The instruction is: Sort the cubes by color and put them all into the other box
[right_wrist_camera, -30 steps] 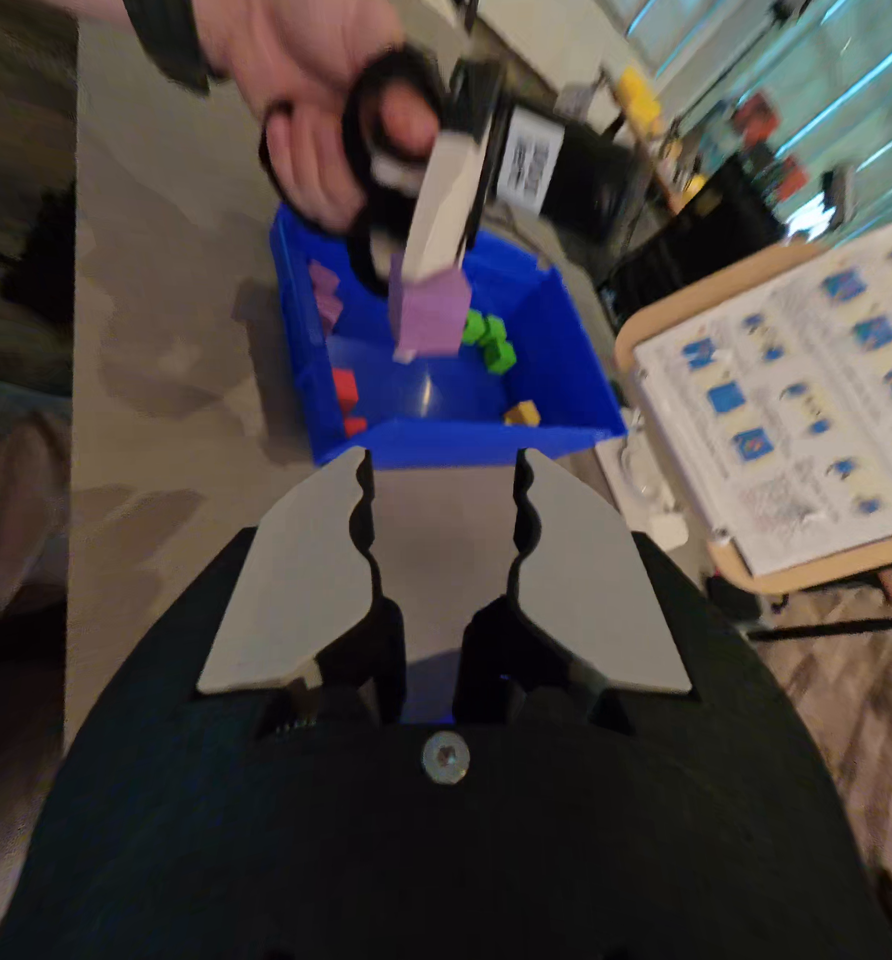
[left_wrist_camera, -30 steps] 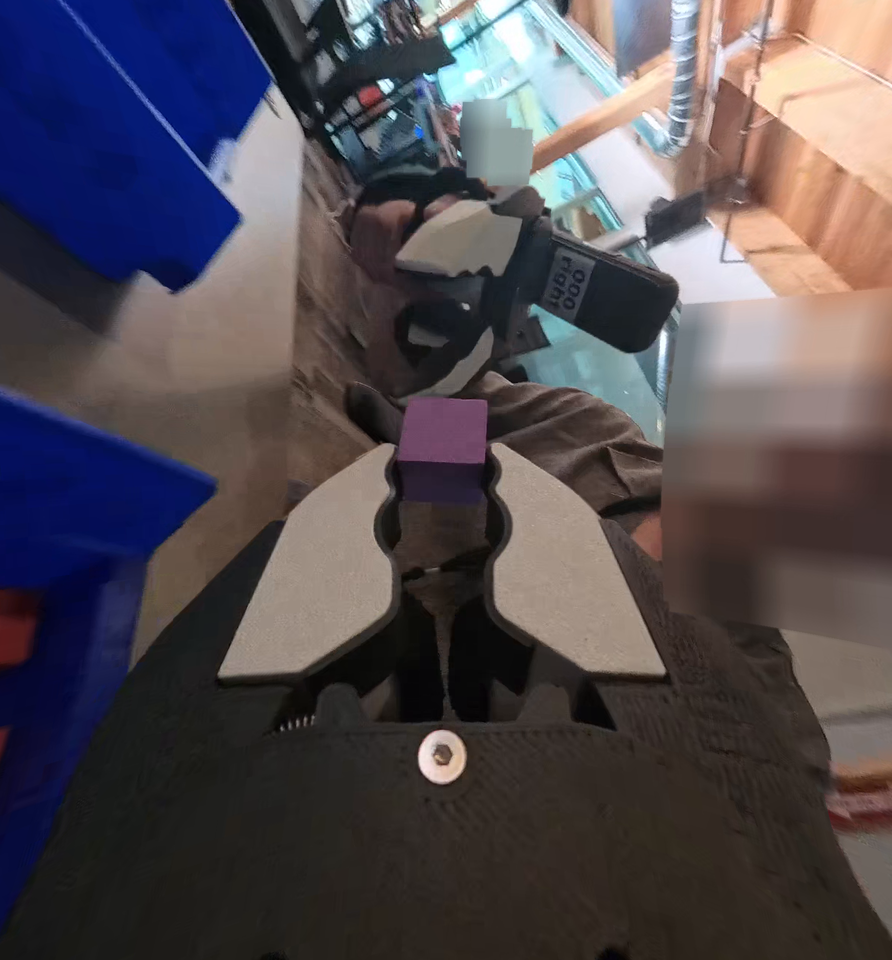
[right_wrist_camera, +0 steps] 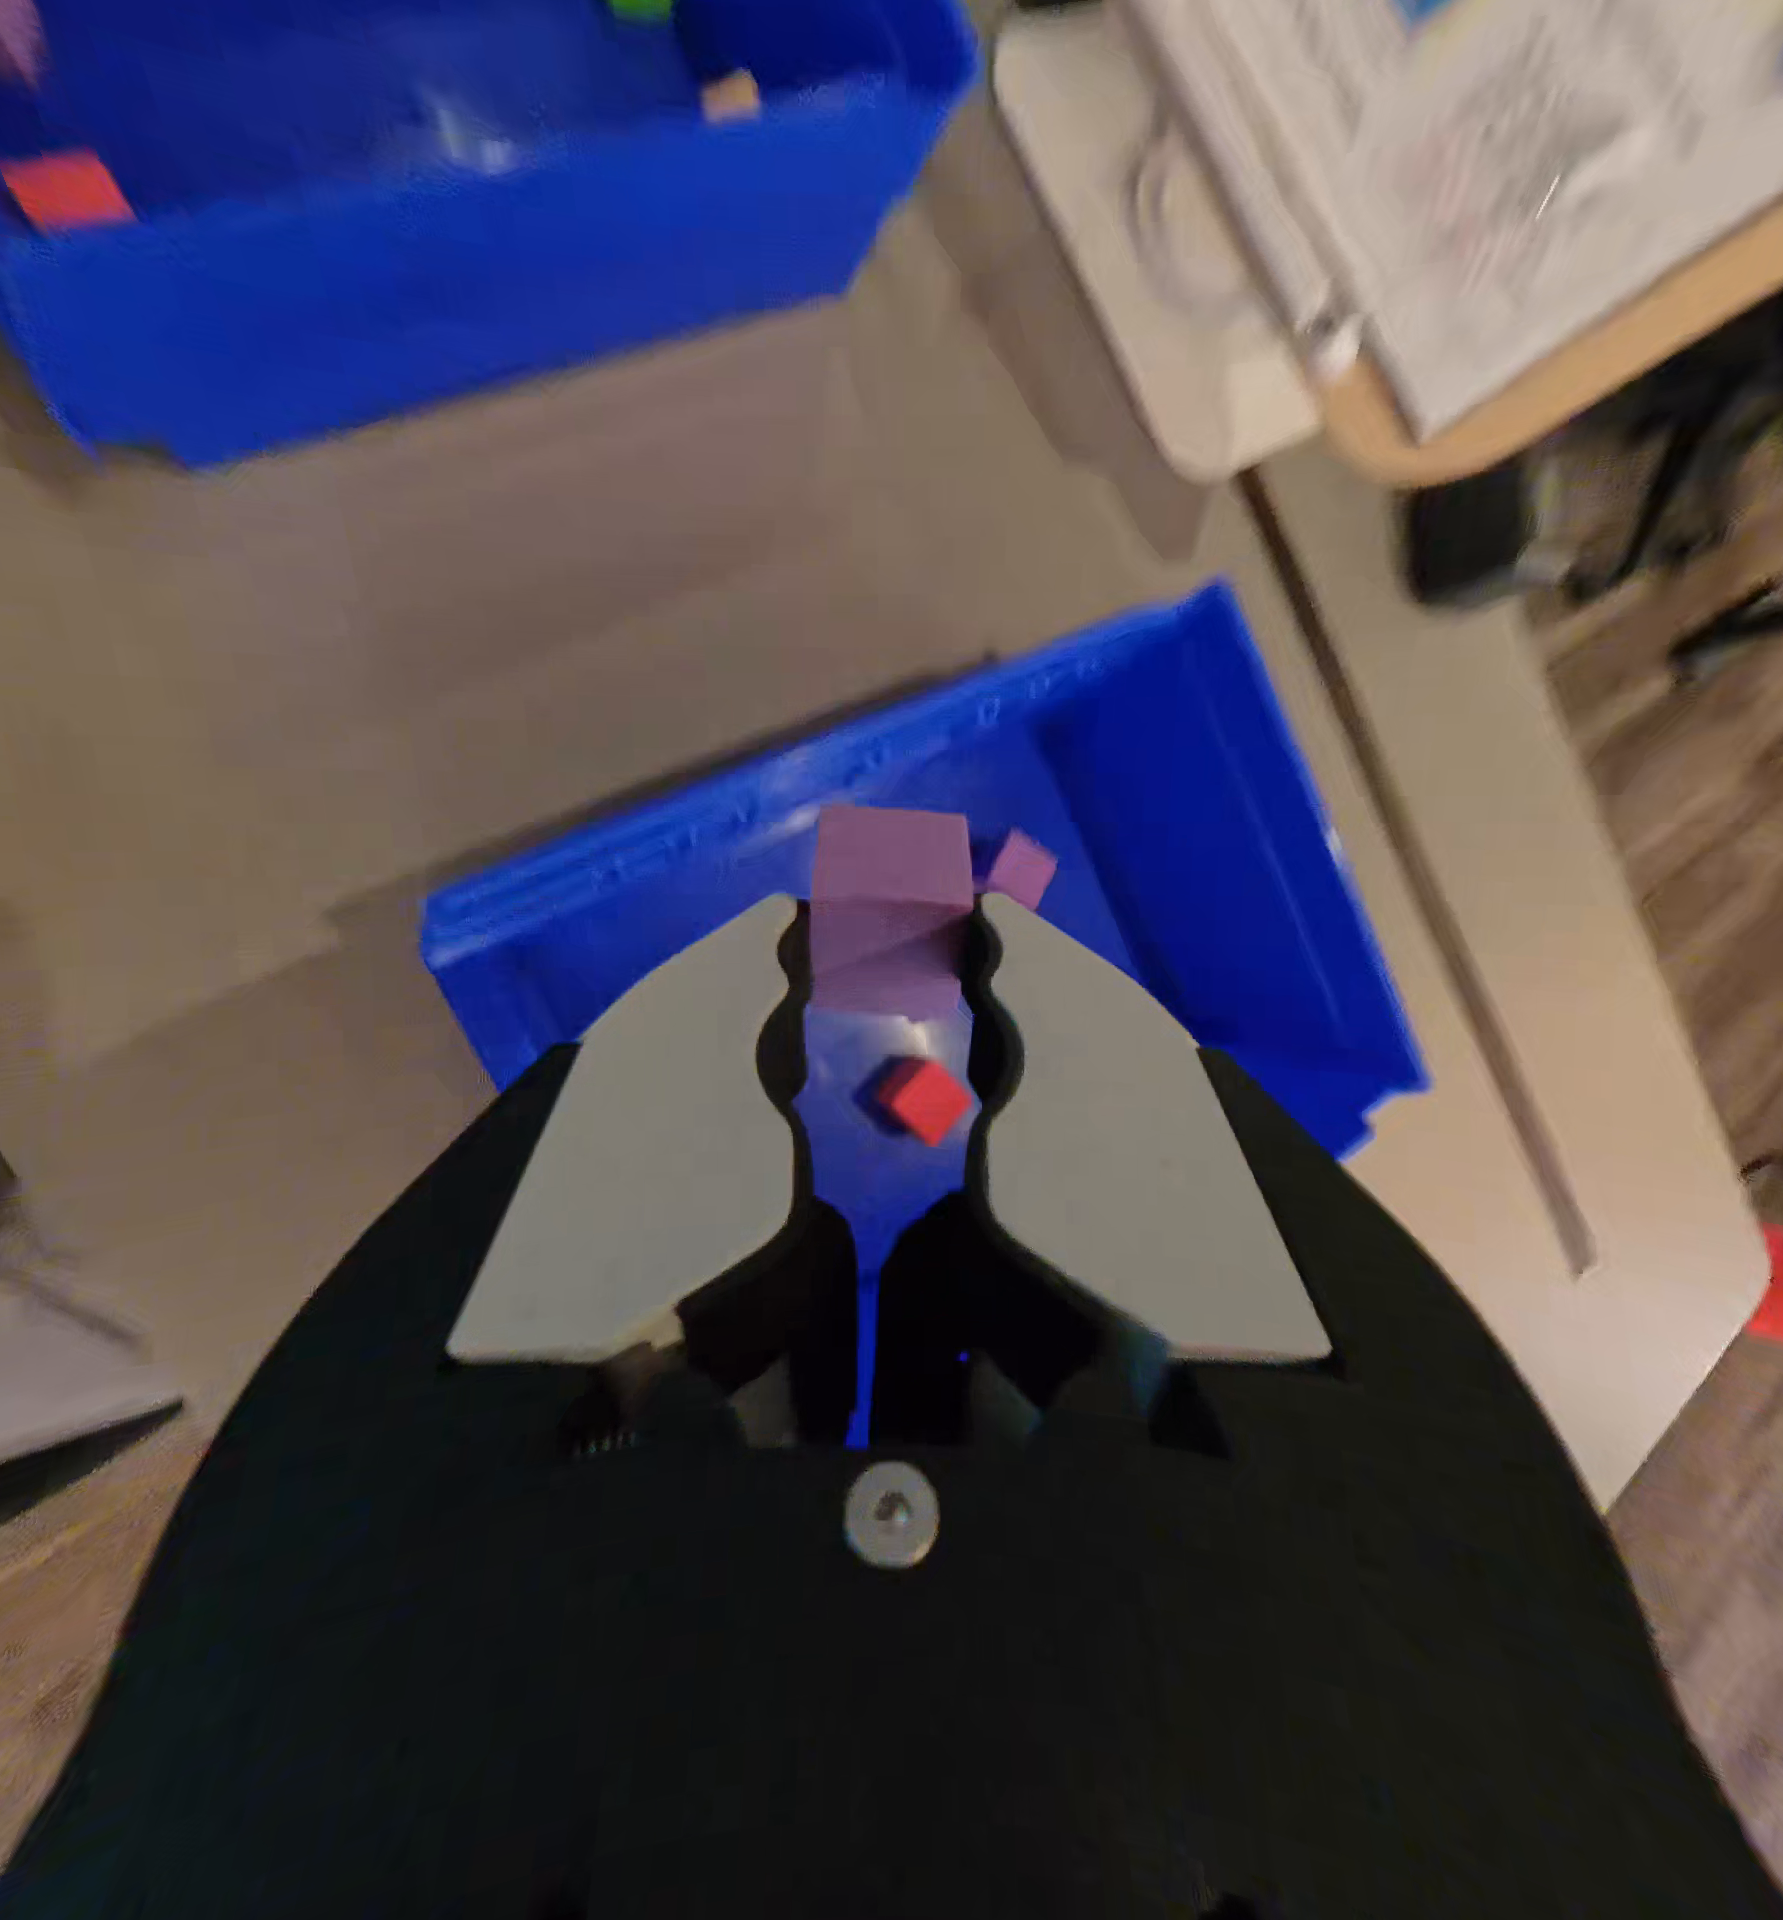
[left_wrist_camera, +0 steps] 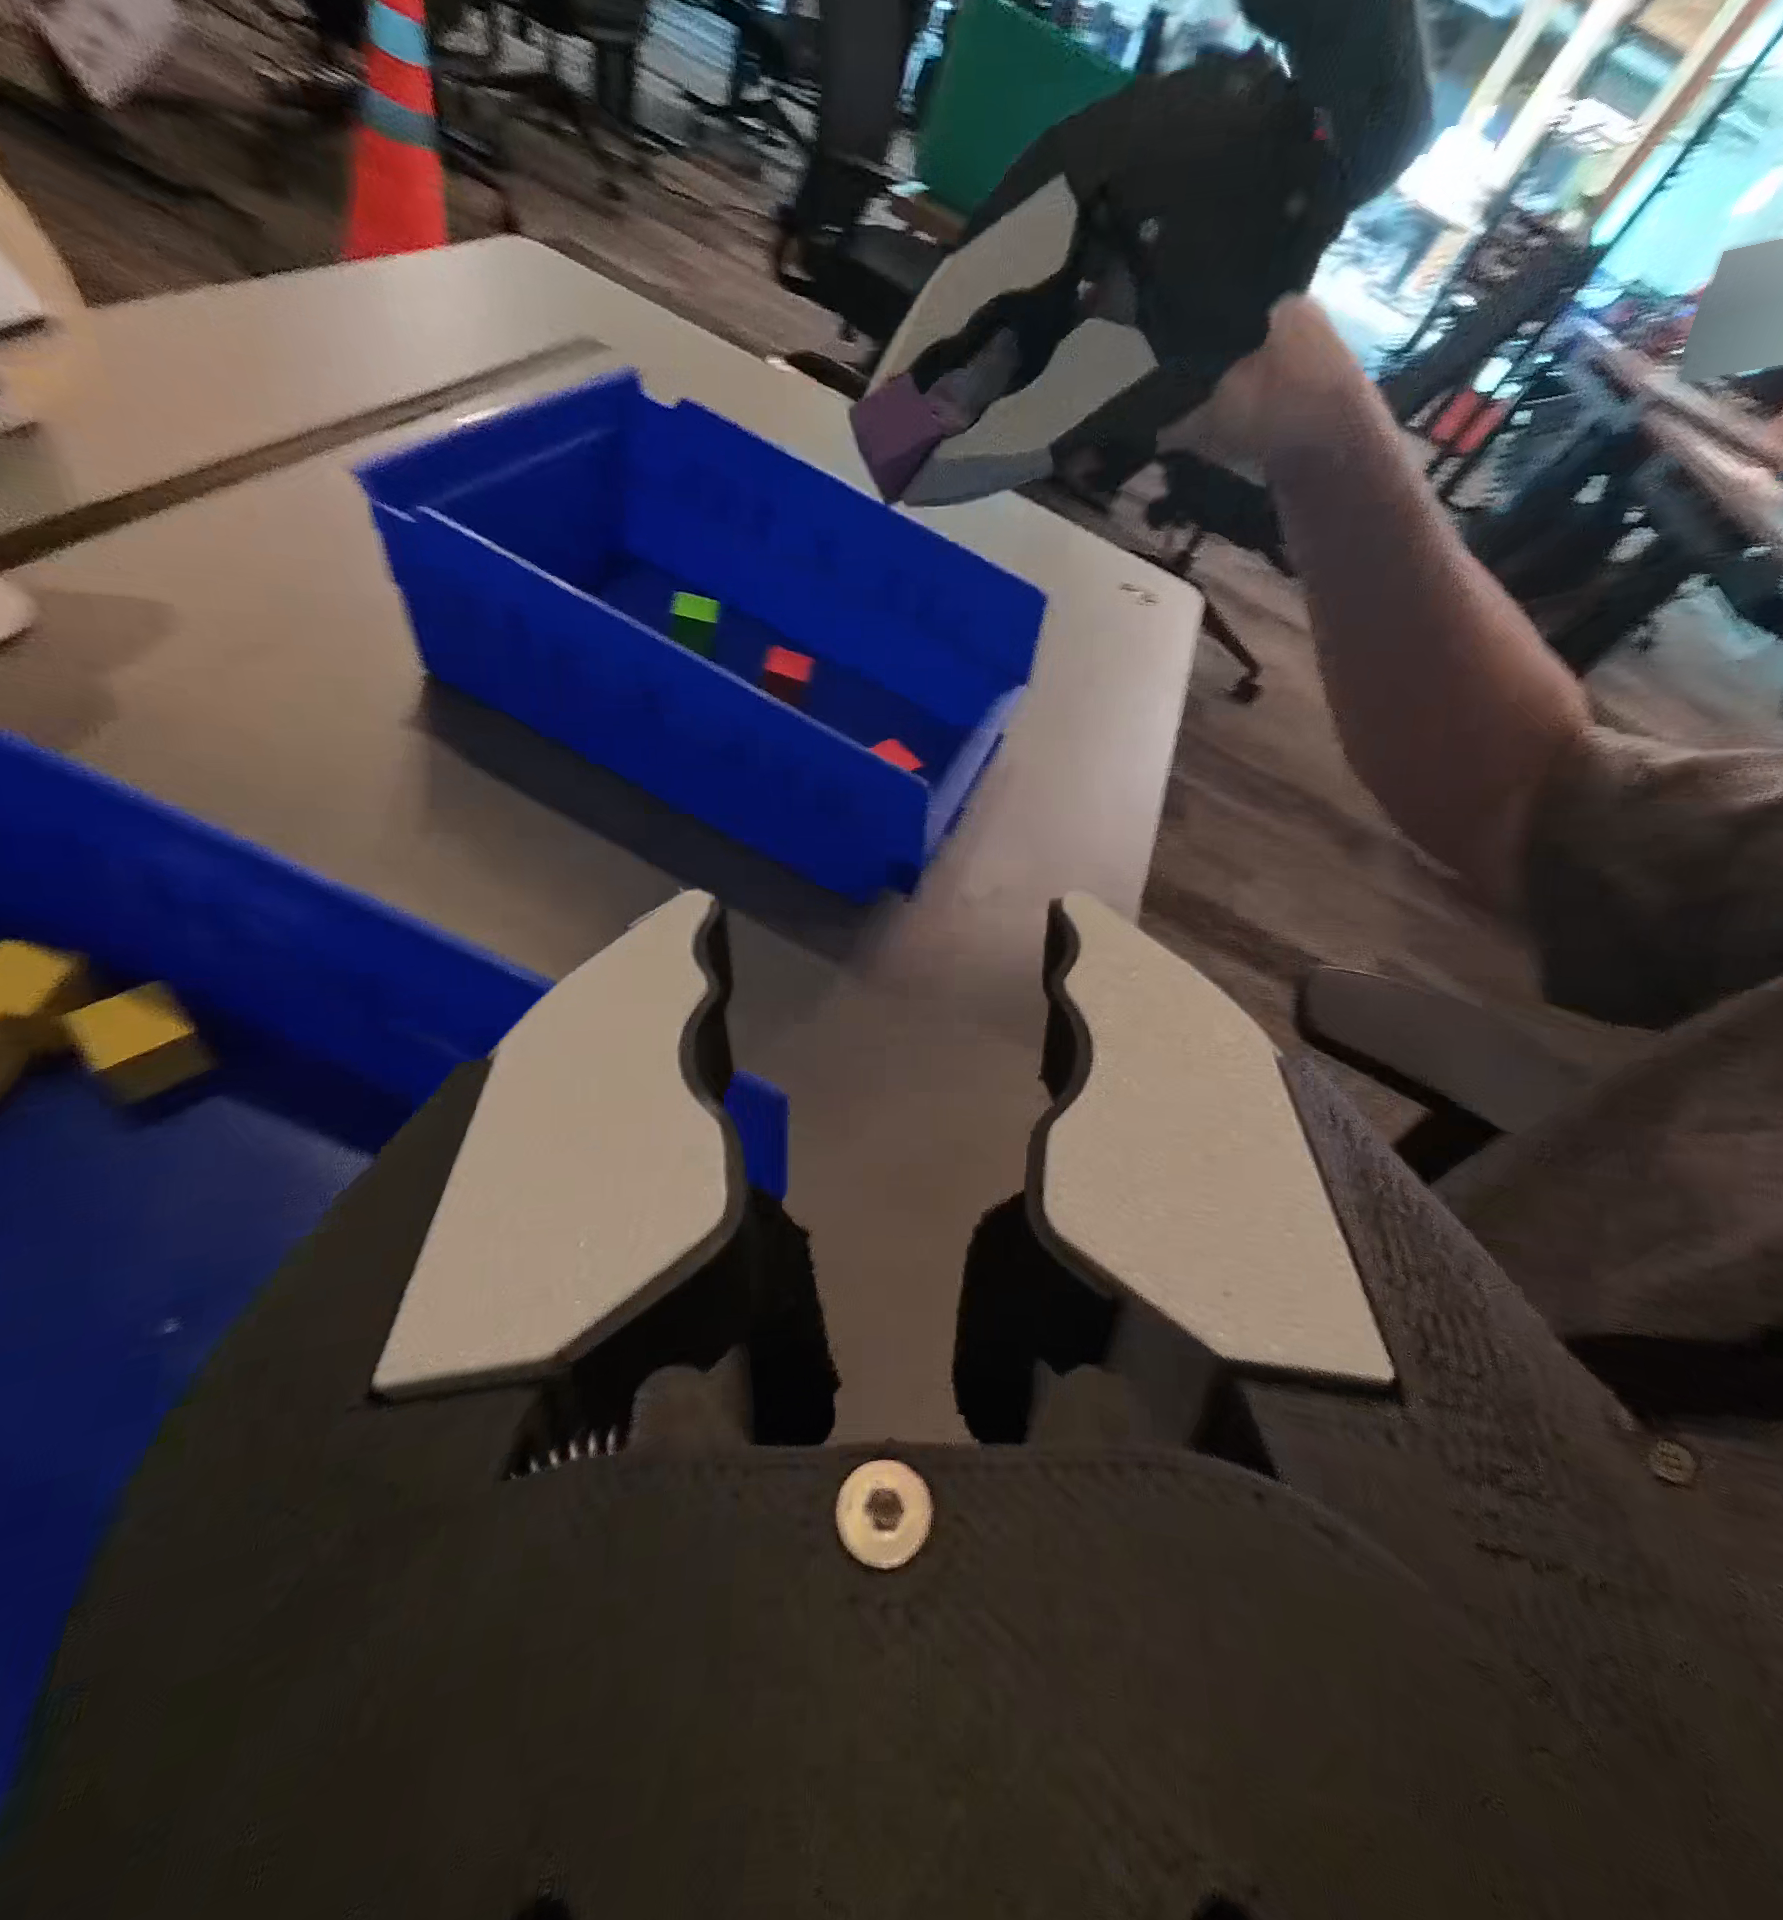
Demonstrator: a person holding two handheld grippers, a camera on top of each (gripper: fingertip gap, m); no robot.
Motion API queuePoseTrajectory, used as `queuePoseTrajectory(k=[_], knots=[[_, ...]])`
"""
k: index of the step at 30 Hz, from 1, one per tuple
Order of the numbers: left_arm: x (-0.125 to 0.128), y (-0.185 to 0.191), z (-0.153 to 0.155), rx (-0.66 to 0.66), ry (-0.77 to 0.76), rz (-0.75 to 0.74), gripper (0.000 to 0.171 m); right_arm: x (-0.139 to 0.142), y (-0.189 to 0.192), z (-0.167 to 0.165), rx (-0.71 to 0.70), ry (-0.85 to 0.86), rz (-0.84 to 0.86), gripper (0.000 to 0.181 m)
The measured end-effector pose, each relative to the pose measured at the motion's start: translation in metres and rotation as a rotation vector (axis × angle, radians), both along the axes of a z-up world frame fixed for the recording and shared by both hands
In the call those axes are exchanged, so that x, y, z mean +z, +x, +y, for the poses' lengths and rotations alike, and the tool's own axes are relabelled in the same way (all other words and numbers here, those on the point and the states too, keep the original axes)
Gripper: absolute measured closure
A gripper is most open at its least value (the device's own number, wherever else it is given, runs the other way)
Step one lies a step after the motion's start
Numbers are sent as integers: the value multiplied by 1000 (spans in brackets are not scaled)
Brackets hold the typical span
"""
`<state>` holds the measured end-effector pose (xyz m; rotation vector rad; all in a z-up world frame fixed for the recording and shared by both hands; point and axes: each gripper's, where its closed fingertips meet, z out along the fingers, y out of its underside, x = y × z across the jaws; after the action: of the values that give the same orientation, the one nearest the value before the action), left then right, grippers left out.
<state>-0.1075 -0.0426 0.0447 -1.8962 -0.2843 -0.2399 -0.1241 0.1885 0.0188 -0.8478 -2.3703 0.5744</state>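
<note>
My right gripper (right_wrist_camera: 885, 914) is shut on a purple cube (right_wrist_camera: 887, 894) and holds it above a blue bin (right_wrist_camera: 1230, 883). A red cube (right_wrist_camera: 923, 1101) and a small purple cube (right_wrist_camera: 1020, 868) lie in that bin. In the left wrist view this gripper (left_wrist_camera: 892, 457) shows at the upper right, with the purple cube (left_wrist_camera: 897, 431) at its tips, over the far edge of the middle blue bin (left_wrist_camera: 658, 707). My left gripper (left_wrist_camera: 882, 914) is open and empty. It hangs over the grey table (left_wrist_camera: 243, 644) between the two bins.
The middle bin holds a green cube (left_wrist_camera: 695, 613) and two red cubes (left_wrist_camera: 788, 665). A nearer blue bin (left_wrist_camera: 191, 914) at the left holds yellow cubes (left_wrist_camera: 128, 1034). A person's arm (left_wrist_camera: 1406, 644) reaches in from the right. An orange cone (left_wrist_camera: 393, 135) stands behind the table. A board with papers (right_wrist_camera: 1593, 208) lies at the right.
The purple cube has passed from my left gripper to my right one. The left gripper has opened and swung down toward the table. The right gripper has shut and moved over a bin.
</note>
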Motion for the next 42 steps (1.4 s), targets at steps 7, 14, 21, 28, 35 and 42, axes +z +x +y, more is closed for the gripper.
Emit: queuePoseTrajectory(k=[7, 14, 21, 28, 35, 42], knots=[[-4, -14, -20, 115, -67, 38, 119, -81, 2, 28, -75, 116, -478, 153], [-7, -27, -29, 166, -83, 49, 123, -136, -2, 32, -96, 150, -649, 153], [-23, -62, -47, 336, -199, 174, 123, -168, -3, 35, -107, 203, -705, 153], [-26, -75, -60, 374, -271, 318, 121, -178, -5, 36, -126, 218, -710, 140], [-68, -72, -70, 200, -523, 456, 122, -127, -15, 47, -181, 196, -507, 132], [-78, -111, -70, 181, -721, 585, 122, -63, -2, 25, -178, 16, -145, 137]])
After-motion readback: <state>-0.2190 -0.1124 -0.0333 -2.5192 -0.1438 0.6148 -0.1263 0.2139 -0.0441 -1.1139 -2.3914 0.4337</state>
